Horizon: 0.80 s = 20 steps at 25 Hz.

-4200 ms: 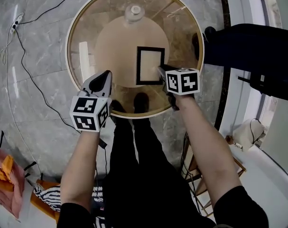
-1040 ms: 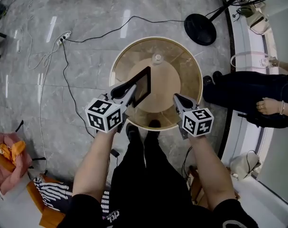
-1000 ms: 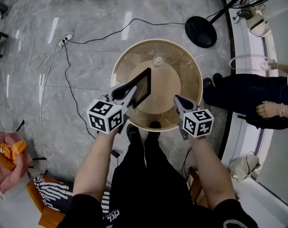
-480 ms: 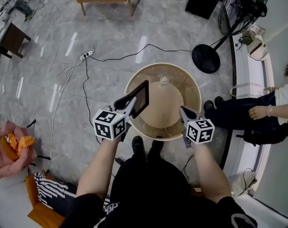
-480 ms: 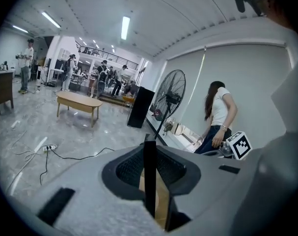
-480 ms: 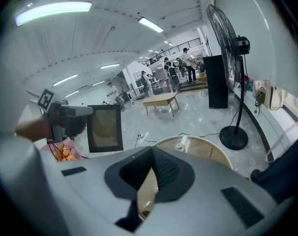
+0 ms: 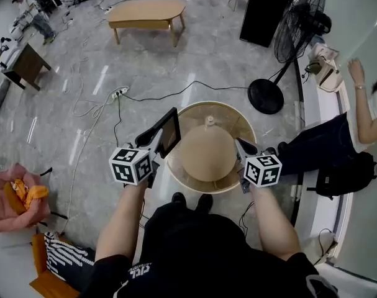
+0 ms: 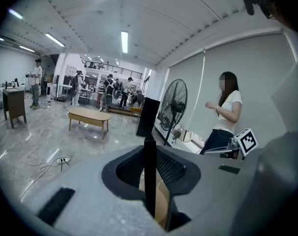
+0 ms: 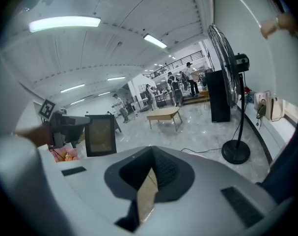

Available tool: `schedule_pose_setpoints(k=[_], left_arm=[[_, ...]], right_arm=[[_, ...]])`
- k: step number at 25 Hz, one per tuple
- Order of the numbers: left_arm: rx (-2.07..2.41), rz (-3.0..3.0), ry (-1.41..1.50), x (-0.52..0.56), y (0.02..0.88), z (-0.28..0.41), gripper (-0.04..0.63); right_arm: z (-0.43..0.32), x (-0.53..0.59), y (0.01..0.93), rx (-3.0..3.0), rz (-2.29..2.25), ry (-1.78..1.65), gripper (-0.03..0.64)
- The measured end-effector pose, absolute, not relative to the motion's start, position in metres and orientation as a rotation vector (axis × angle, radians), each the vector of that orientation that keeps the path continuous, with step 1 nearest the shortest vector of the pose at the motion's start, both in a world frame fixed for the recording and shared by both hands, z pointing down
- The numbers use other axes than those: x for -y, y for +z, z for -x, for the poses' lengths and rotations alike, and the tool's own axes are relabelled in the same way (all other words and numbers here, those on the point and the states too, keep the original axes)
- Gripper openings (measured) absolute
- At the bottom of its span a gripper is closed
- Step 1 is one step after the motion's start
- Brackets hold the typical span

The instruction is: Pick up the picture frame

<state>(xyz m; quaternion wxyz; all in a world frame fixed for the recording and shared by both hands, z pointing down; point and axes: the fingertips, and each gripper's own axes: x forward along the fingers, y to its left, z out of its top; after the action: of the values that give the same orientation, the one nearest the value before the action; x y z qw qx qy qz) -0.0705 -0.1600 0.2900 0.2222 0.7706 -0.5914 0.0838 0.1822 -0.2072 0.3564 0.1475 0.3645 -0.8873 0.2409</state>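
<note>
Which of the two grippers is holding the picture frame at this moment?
The left gripper: its jaws clamp the edge of the black picture frame. The right gripper is shut and empty.

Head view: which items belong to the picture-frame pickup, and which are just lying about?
Job:
picture frame, clamped in the left claw
right claw, shut and empty
round table below

Lying about:
standing fan
wooden coffee table
power strip on the floor
pink cloth
</note>
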Motion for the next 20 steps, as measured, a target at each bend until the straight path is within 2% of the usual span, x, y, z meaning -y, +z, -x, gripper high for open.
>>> schedule_pose_setpoints(k=[10, 20], left_arm=[[1.709, -2.223, 0.19, 0.148, 0.236, 0.102, 0.078], [1.79, -2.314, 0.112, 0.114, 0.172, 0.17, 0.078]], right_arm=[[-0.184, 0.198, 0.275, 2.645, -1.155, 0.523, 0.005], [-0.127, 0.157, 0.195, 2.733, -1.218, 0.321, 0.004]])
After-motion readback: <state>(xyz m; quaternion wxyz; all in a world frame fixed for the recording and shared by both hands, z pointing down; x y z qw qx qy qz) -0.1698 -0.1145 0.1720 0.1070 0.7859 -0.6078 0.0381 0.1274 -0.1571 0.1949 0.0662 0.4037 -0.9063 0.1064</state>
